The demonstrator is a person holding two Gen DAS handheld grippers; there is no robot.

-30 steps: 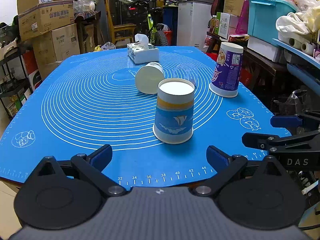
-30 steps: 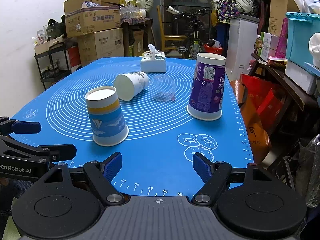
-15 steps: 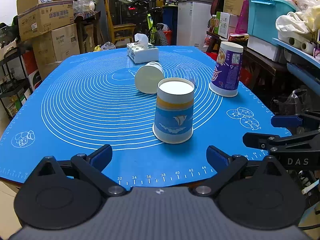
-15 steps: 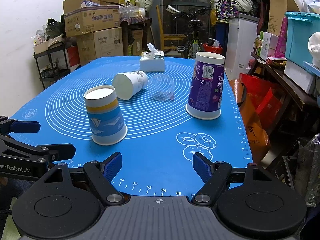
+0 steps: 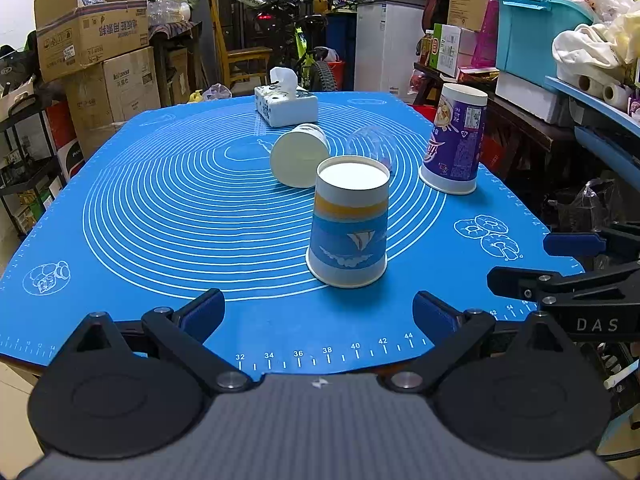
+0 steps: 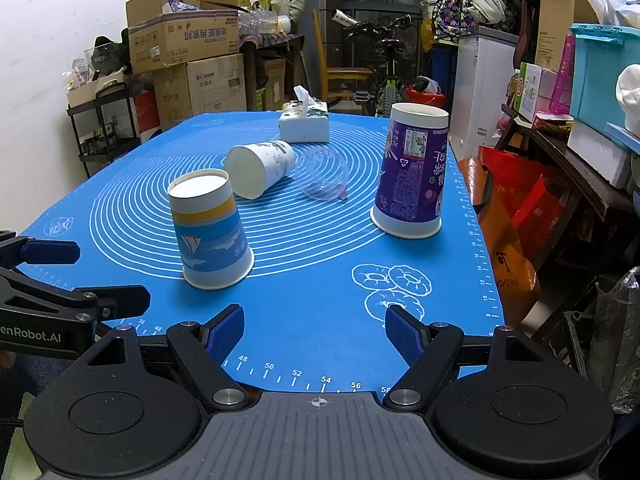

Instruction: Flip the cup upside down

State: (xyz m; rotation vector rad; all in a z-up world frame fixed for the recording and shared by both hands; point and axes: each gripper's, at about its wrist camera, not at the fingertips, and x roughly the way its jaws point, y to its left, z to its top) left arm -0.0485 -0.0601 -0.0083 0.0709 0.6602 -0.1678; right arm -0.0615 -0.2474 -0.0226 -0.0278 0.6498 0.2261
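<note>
Status: approach stage, no cup grasped. Left tool [image 5: 318,312] and right tool [image 6: 315,330] both hover at the near edge of the worktop with jaws spread wide and nothing between them.

Two paper cups already stand mouth-down on the blue silicone mat [image 5: 160,216]: the sailboat-print cup [image 5: 349,222] nearest the tools, and the tall purple cup [image 6: 412,172] to its right. A white paper cup [image 6: 259,168] lies on its side behind the sailboat cup, base toward the cameras, with a clear plastic cup [image 6: 323,179] lying just beside it. A tissue box [image 5: 286,108] sits near the far edge.

Judgement: the two lying cups are the likely remaining targets. The next move calls for reaching past the sailboat cup without knocking it, closing across a cup wall, then rotating it mouth-down.

Legible writing: "DAS" and "enRobot.AI" on the tool bodies; ruler numerals 32–44 and 48–56 along the mat edge. Carton [image 6: 182,40] print appears mirrored; not readable.
</note>
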